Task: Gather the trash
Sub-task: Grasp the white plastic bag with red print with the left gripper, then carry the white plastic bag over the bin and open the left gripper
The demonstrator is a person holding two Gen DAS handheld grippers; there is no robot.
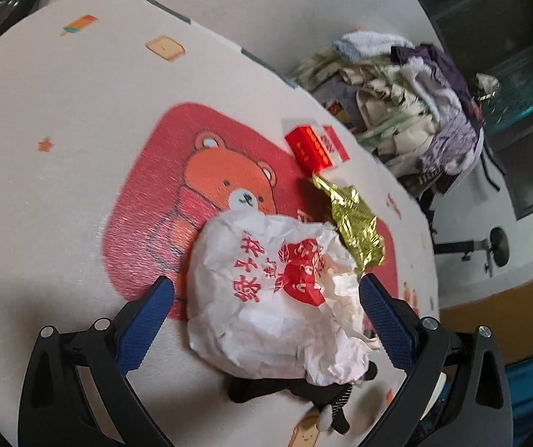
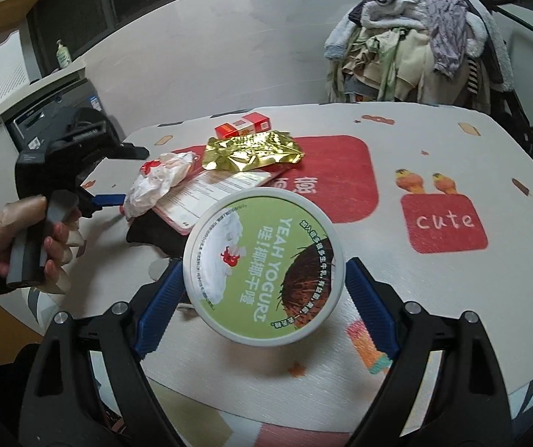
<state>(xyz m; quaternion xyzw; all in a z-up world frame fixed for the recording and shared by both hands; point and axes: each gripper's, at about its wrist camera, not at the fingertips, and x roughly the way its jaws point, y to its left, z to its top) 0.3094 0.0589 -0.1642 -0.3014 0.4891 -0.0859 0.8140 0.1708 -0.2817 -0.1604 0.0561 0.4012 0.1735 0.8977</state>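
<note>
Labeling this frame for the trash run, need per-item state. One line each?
left claw: open, fingers either side of the paper wrapper, not closed on it
paper wrapper: crumpled, lying on the table
right claw: shut on the yogurt tub
yogurt tub: lid on, tilted, held off the table
gold foil: crinkled, flattened, lying loose
red box: lying flat; open or closed unclear

Yogurt tub lid [image 2: 264,266]: "YEAH YOGURT"; tablecloth [image 2: 445,223]: "cute".
</note>
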